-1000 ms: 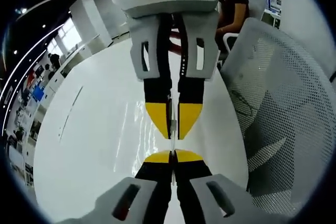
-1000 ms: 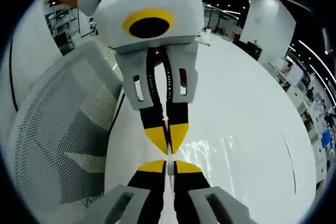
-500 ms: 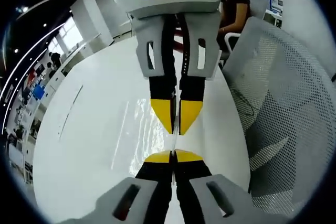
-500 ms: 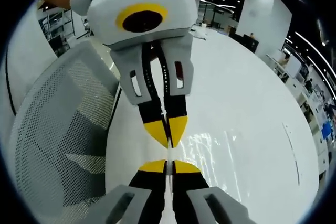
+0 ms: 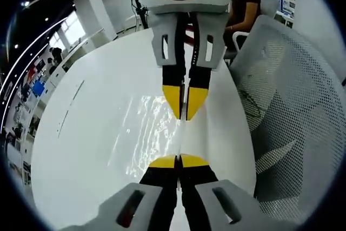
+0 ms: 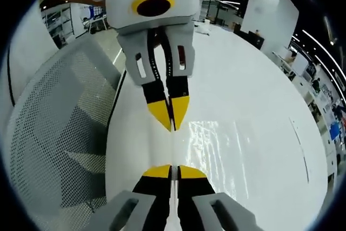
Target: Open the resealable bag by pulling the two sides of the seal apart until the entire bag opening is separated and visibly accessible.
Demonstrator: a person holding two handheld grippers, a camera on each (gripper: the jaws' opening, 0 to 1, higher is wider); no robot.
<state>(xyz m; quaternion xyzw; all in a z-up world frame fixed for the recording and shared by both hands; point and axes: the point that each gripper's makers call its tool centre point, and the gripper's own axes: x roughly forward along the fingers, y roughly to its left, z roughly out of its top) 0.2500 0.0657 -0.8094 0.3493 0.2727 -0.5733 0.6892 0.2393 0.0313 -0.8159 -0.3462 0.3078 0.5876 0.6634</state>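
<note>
Left gripper [image 5: 178, 162] and right gripper [image 6: 171, 171] pinch clear bag [image 5: 154, 128]; no legible writing.

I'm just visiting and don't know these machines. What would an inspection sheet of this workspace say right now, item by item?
Surface: white table, glossy, with light glare.
Job's things: clear resealable bag stretched between the two grippers, glinting over the table; how far the seal has parted is hard to tell.
Clutter: nothing seen on the table.
Grippers: left gripper has its yellow tips pinched on the bag's edge; right gripper is pinched on the opposite edge. They face each other across a gap.
Cables: nothing seen.
Surroundings: white mesh chair beside the table; a seated person behind it; open hall with ceiling lights and distant desks.
</note>
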